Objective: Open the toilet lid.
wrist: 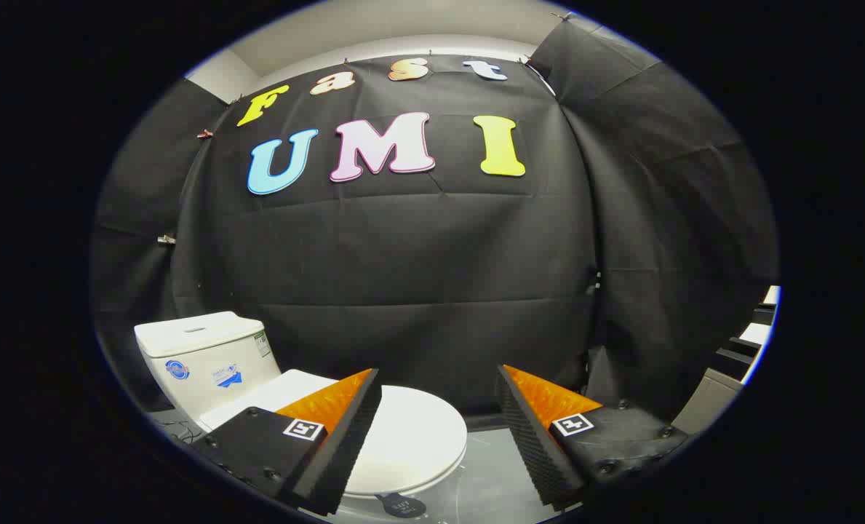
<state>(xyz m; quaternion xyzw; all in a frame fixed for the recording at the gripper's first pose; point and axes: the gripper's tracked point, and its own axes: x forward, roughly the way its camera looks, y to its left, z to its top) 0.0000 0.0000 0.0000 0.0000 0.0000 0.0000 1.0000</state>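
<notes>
A white toilet stands low and to the left of my fingers, its tank (203, 356) against the black cloth wall. The white lid (417, 437) lies flat and closed over the bowl, partly hidden behind my left finger (330, 437). My gripper (439, 386) is open, held above and in front of the toilet, with a wide gap and nothing between the fingers. The lid's rounded front edge lies between the fingers, below the tips. The right finger (548, 429) is to the right of the bowl, over the floor.
A glossy grey floor (490, 487) runs in front of the toilet. A small dark tag (401, 504) lies by the bowl's front. Black cloth walls close in behind and on both sides. Pale steps or shelves (748, 342) show past the right cloth edge.
</notes>
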